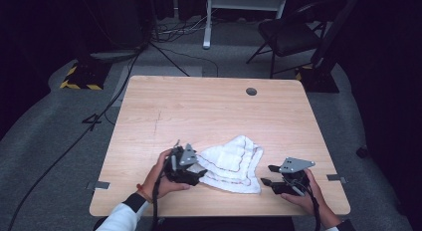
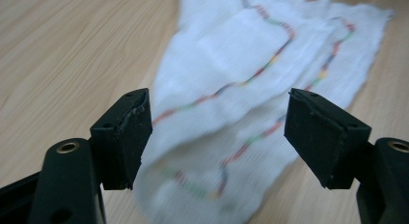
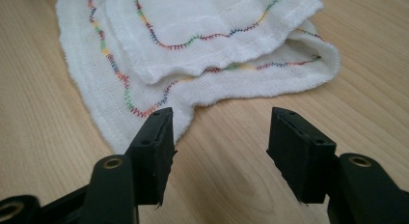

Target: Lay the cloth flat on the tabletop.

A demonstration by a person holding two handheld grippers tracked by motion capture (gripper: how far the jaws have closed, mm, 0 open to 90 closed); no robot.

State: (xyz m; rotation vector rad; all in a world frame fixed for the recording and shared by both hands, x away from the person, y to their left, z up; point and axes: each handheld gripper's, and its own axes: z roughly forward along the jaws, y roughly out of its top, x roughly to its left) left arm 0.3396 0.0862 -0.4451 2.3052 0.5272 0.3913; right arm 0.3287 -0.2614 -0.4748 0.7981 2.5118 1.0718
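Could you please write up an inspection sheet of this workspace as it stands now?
Surface: light wooden table, with a round grommet hole near the far edge.
Job's things: white woven cloth with multicoloured wavy stitching, loosely folded in layers, lying near the front edge.
Clutter: nothing seen on the table.
Grippers: left gripper open, cloth between its jaws but not pinched; right gripper open over bare wood, just short of the cloth's edge.
Cables: black cables run across the floor at the left and behind the table.
Surroundings: grey carpet, black folding chair, white frame leg, dark backdrop.
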